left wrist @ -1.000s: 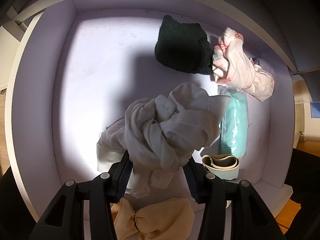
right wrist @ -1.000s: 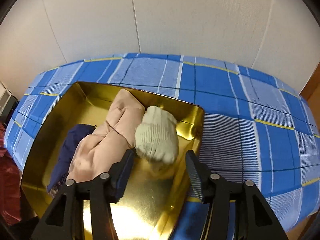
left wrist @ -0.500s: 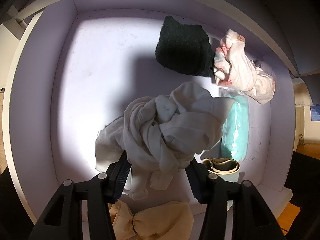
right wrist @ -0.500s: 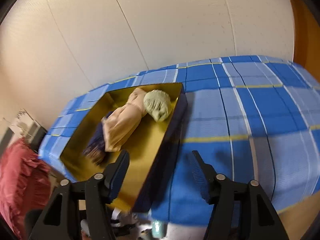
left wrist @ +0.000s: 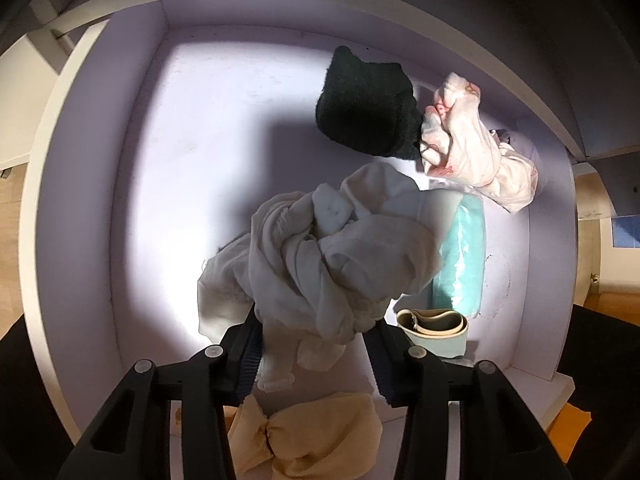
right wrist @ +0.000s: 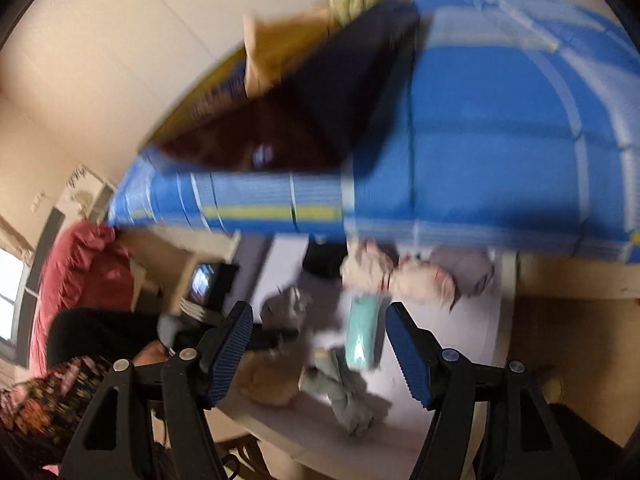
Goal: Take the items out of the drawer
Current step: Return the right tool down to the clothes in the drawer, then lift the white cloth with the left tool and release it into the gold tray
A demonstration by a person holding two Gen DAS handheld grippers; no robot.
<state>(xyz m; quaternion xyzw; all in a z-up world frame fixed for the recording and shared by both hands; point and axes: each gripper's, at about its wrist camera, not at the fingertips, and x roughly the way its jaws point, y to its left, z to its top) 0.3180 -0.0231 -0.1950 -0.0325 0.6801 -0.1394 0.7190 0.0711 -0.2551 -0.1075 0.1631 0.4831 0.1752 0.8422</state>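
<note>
The left gripper [left wrist: 316, 344] points down into the drawer [left wrist: 80, 208], and its jaws are closing on a bundle of white cloth [left wrist: 332, 256]; both pads press the lower folds, and the rest of the bundle bulges out ahead of the fingers. Under the fingers, near the front edge, lies a beige cloth [left wrist: 316, 436]. Just right of the white bundle lies a teal roll [left wrist: 460, 256], with a coiled tan band [left wrist: 434, 326] at its near end. Further back, a black sock [left wrist: 366, 108] touches a pink cloth [left wrist: 476, 148] near the right wall.

The right gripper [right wrist: 320, 344] hangs in the air above the drawer [right wrist: 480, 320], its jaws opening with nothing between them; this view is blurred. Beyond its fingers the teal roll [right wrist: 362, 332] and pink cloth [right wrist: 400, 276] show in the drawer. Above the drawer is a blue plaid cover [right wrist: 500, 140] with a gold tray [right wrist: 280, 56] on it, holding clothes too blurred to name.
</note>
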